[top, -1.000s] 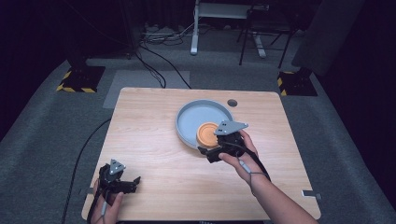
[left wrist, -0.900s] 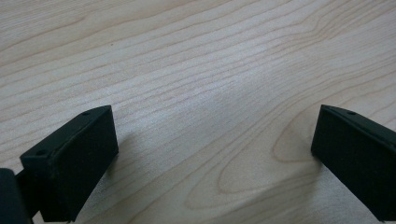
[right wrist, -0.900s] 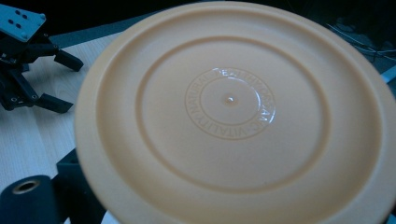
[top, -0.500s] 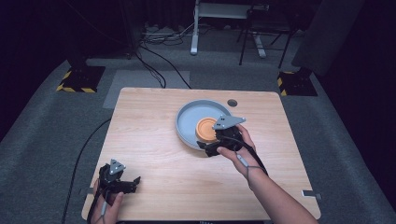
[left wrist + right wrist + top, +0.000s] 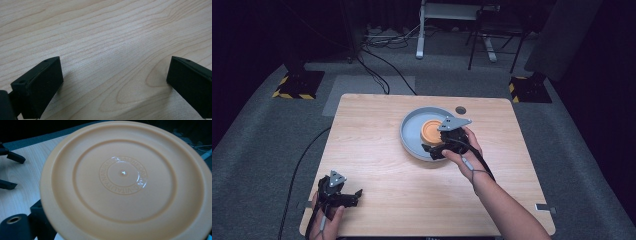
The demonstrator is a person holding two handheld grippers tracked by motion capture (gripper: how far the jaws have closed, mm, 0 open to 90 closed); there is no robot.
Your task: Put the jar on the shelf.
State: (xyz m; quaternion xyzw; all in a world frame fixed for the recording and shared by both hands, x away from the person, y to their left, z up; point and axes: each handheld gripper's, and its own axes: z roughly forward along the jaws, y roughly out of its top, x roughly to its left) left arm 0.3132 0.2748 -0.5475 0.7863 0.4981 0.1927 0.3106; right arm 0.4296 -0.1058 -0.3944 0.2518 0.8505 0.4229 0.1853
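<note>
Orange dish [image 5: 125, 180] over grey plate's rim [image 5: 408, 142]

Spread tool [image 5: 113, 85] over bare wooden table [image 5: 105, 32]

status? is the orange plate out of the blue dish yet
Not yet, as far as the high view shows. Done: the right gripper has reached the orange plate at its near edge. In hand: the plate looks tilted up toward that gripper's camera, over the blue dish; whether it is clamped cannot be told. Left: carrying it clear. The left gripper rests open on the table.
</note>
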